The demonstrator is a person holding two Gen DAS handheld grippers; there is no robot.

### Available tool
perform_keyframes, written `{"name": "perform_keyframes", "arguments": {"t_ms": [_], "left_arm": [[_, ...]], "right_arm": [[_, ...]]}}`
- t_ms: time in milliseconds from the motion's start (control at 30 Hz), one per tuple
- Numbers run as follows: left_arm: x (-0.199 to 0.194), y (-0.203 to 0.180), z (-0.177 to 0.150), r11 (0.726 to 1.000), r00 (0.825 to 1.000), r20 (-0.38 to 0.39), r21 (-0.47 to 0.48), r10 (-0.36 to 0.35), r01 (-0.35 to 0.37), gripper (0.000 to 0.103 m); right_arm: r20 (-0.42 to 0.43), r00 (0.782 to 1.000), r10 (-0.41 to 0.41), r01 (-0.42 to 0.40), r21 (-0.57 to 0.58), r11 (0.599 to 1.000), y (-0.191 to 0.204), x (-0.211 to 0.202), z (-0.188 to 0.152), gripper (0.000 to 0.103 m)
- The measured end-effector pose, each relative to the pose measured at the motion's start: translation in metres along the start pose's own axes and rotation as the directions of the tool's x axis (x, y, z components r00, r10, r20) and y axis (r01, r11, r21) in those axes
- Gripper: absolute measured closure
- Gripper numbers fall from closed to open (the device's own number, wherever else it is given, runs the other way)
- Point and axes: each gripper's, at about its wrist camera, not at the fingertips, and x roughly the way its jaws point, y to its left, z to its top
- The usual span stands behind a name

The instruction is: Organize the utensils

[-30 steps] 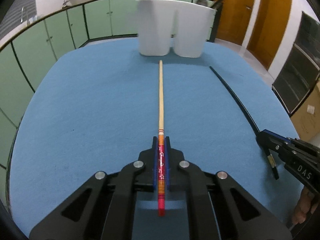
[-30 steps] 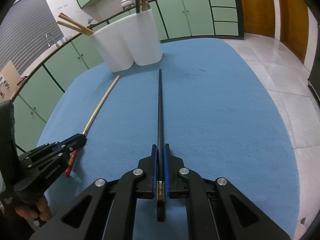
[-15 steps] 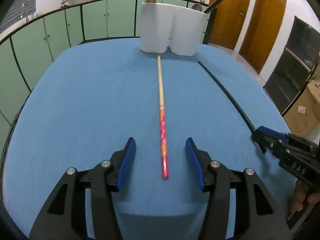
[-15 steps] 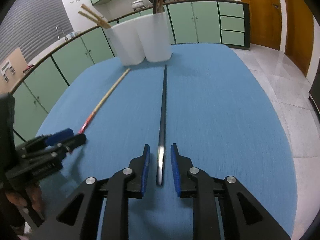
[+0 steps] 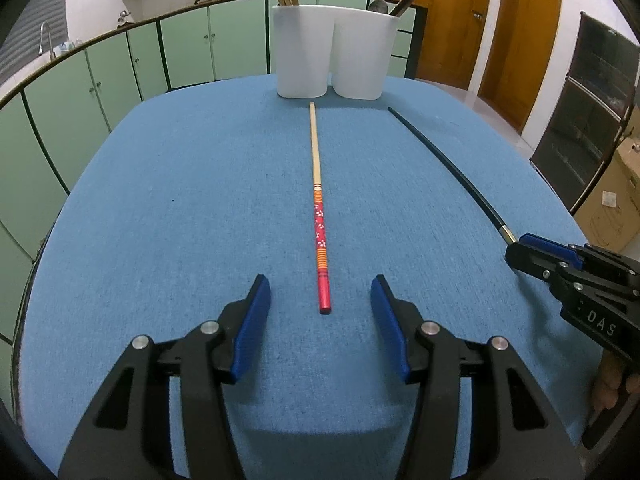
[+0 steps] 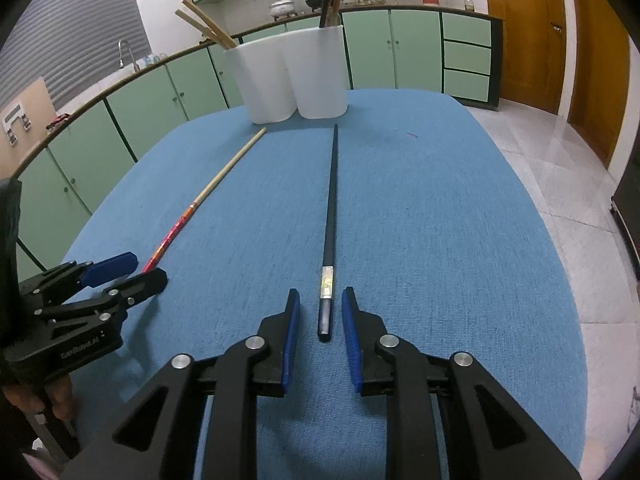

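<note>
While both hand-held grippers gape, red chopstick (image 5: 321,240) lies ahead of left (image 5: 320,300), black chopstick (image 6: 329,216) between right's (image 6: 320,312) fingertips

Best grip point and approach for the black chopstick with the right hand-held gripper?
Take the black chopstick at its thick near end, by the silver band. It lies flat on the blue tablecloth, pointing away toward the white utensil holder, so come in along its length from the near end, with the right hand-held gripper open, one finger on each side.
</note>
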Motion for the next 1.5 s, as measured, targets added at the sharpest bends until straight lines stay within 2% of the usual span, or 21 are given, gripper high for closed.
{"name": "perform_keyframes", "arguments": {"t_ms": [267, 433, 567, 633, 733, 800, 1033, 1267, 1500], "left_arm": [[0.001, 0.001, -0.001, 1.000, 1.000, 0.000, -0.003, -0.003, 0.003, 0.052], [0.001, 0.001, -0.001, 1.000, 1.000, 0.001, -0.014, 0.009, -0.009, 0.058], [0.002, 0.001, -0.001, 1.000, 1.000, 0.000, -0.012, 0.022, -0.022, 0.061], [0.003, -0.001, -0.001, 0.999, 1.000, -0.001, -0.008, 0.032, -0.032, 0.064], [0.003, -0.001, 0.000, 0.999, 0.999, -0.002, -0.006, 0.039, -0.039, 0.078], [0.003, -0.002, 0.000, 0.999, 0.999, -0.006, -0.003, 0.033, -0.033, 0.096], [-0.002, 0.002, 0.006, 1.000, 1.000, -0.020, -0.001, 0.008, -0.008, 0.098], [-0.040, 0.002, 0.027, 1.000, 0.997, 0.080, 0.012, 0.010, -0.011, 0.098], [-0.087, -0.001, 0.055, 1.000, 0.977, 0.213, 0.016, 0.005, -0.009, 0.098]], "right_arm": [[0.009, 1.000, -0.007, 0.007, -0.014, 1.000, 0.002, -0.003, -0.007, 0.082], [0.011, 1.000, -0.019, 0.019, -0.028, 0.999, 0.004, -0.004, -0.008, 0.083], [0.012, 0.999, -0.033, 0.033, -0.040, 0.999, 0.005, -0.004, -0.009, 0.096], [0.012, 0.999, -0.037, 0.037, -0.044, 0.998, 0.005, -0.004, -0.009, 0.096], [0.011, 0.999, -0.040, 0.041, -0.047, 0.998, 0.005, -0.004, -0.009, 0.096], [0.010, 0.999, -0.041, 0.041, -0.048, 0.998, 0.005, -0.005, -0.008, 0.096], [0.023, 0.999, -0.029, 0.030, -0.030, 0.999, 0.000, -0.019, 0.002, 0.096], [0.103, 0.995, -0.018, 0.022, -0.036, 0.999, -0.002, -0.051, 0.022, 0.096], [0.204, 0.979, 0.004, 0.009, -0.061, 0.998, 0.004, -0.085, 0.054, 0.096]]}}
